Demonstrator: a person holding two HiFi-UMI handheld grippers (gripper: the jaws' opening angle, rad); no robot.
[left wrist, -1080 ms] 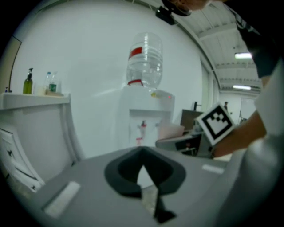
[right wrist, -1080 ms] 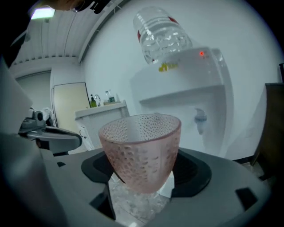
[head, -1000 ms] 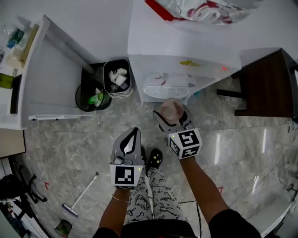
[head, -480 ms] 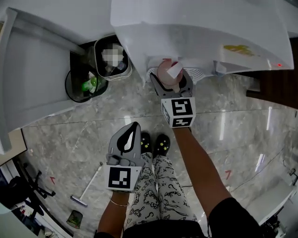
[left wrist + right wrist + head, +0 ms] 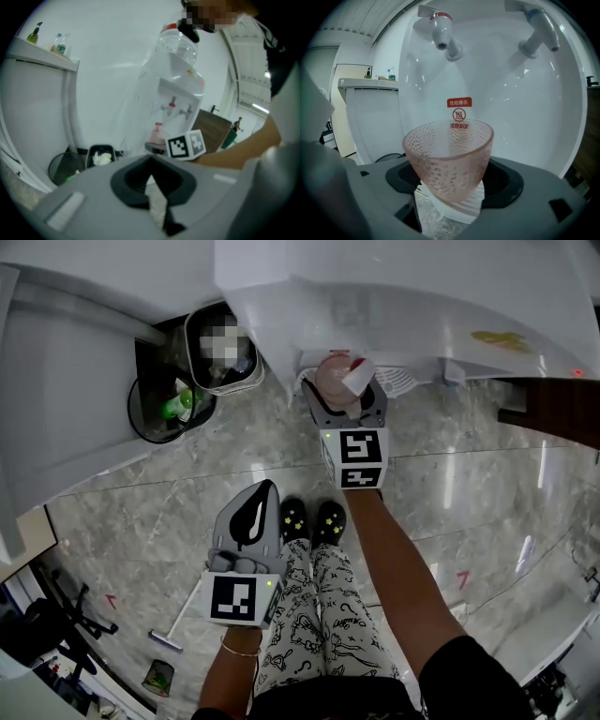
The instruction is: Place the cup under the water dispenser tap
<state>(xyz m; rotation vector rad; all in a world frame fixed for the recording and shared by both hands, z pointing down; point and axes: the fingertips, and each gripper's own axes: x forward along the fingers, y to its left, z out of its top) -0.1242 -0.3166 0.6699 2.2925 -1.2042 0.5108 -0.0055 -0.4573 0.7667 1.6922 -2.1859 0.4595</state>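
Marble floor (image 5: 141, 521); cup (image 5: 449, 157) in right gripper (image 5: 342, 396)

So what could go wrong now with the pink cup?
The cup is gripped only near its bottom by the right gripper, so it might tip when let go. It also sits nearer the red tap, with a warning sign below, so hot water might come out.

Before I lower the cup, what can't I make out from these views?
Gap under the cup: right gripper view, hidden by the cup itself.
Red tap: head view, covered by the dispenser top.
Bin contents: head view, mosaic patch.
Warning label print: right gripper view, too small.
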